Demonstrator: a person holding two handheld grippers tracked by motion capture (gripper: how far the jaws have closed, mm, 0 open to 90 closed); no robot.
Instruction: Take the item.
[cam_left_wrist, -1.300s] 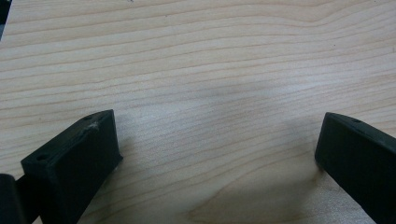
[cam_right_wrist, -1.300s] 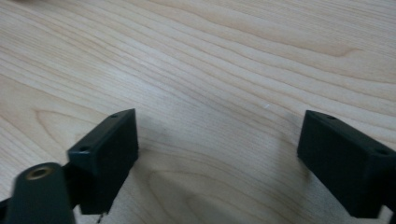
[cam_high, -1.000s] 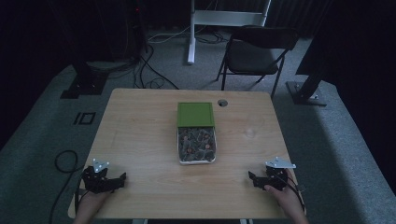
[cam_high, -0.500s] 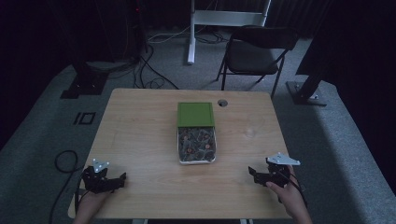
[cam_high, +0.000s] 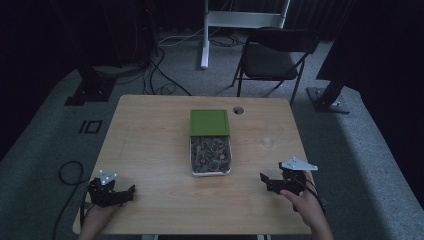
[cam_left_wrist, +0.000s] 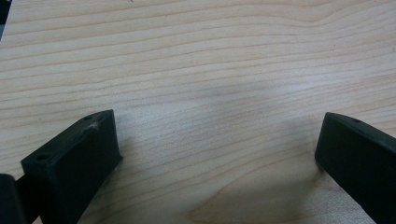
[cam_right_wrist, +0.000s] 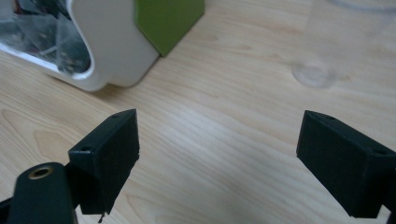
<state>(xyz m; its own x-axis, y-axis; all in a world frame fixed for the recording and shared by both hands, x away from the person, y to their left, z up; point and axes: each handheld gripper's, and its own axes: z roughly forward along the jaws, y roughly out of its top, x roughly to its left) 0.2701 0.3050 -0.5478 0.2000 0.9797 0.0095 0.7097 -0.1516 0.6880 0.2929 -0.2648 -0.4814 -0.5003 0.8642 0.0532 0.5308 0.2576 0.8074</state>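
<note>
From the high view, you're holding both grippers low at the near edge of the table (cam_high: 150, 130). Your left gripper (cam_high: 131, 189) is sitting at about seven o'clock on the tabletop, your left hand (cam_high: 97, 220) coming up behind it. Your right gripper (cam_high: 263, 177) is resting at about five o'clock, grey plate on top, with your right hand (cam_high: 305, 205) wrapped round its back. Dead centre, a white tray (cam_high: 210, 156) is lying lengthwise, packed with small mixed bits too fine to make out. A green lid (cam_high: 209, 122) is covering its far end, toward twelve o'clock. A small round hole (cam_high: 238, 110) is showing in the table just beyond the lid at one o'clock. A clear cup (cam_high: 267, 142), faint, is standing at three o'clock from the tray. Past the table, a dark folding chair (cam_high: 272, 55) is standing on the grey carpet.

Over to the left gripper view: you're holding the jaws spread wide, hovering just over bare wood grain (cam_left_wrist: 201, 70), nothing between them.

Now the right gripper view: the jaws here are gaping wide too, with nothing gripped. The tray's rounded white corner (cam_right_wrist: 112, 51) is sitting at eleven o'clock, crinkly packets visible inside it, and the green lid (cam_right_wrist: 168, 21) is lying just behind at twelve. The clear cup's base (cam_right_wrist: 314, 74) is showing at one o'clock, standing apart from the tray.
</note>
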